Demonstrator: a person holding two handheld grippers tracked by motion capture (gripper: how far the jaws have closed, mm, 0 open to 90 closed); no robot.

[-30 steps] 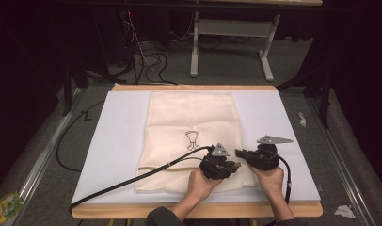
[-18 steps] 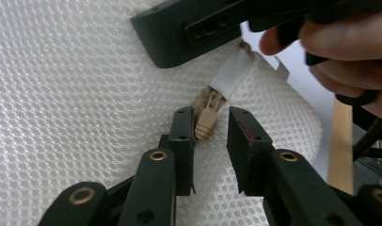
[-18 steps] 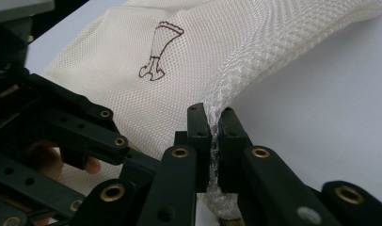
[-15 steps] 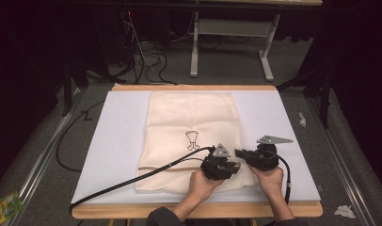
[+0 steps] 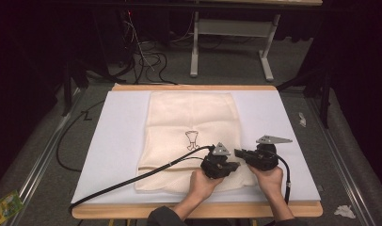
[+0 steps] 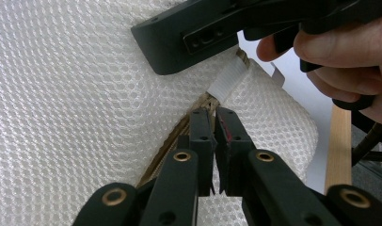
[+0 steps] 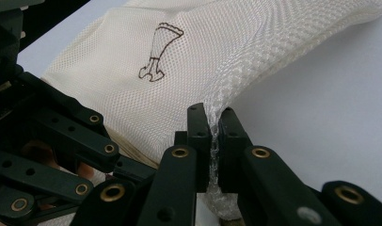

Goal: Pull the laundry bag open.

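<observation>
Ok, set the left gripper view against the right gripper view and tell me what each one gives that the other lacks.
Left gripper view alone: the left gripper, whose jaws have just been closing, pinched at the tan zipper strip below a white ribbed tab, with the wooden table edge at right.

Right gripper view alone: the right gripper shut on a pinched-up fold of the mesh bag, and the brown printed drawing on the bag.

Both: the cream mesh bag lying on the white sheet, and the opposite gripper close by.
</observation>
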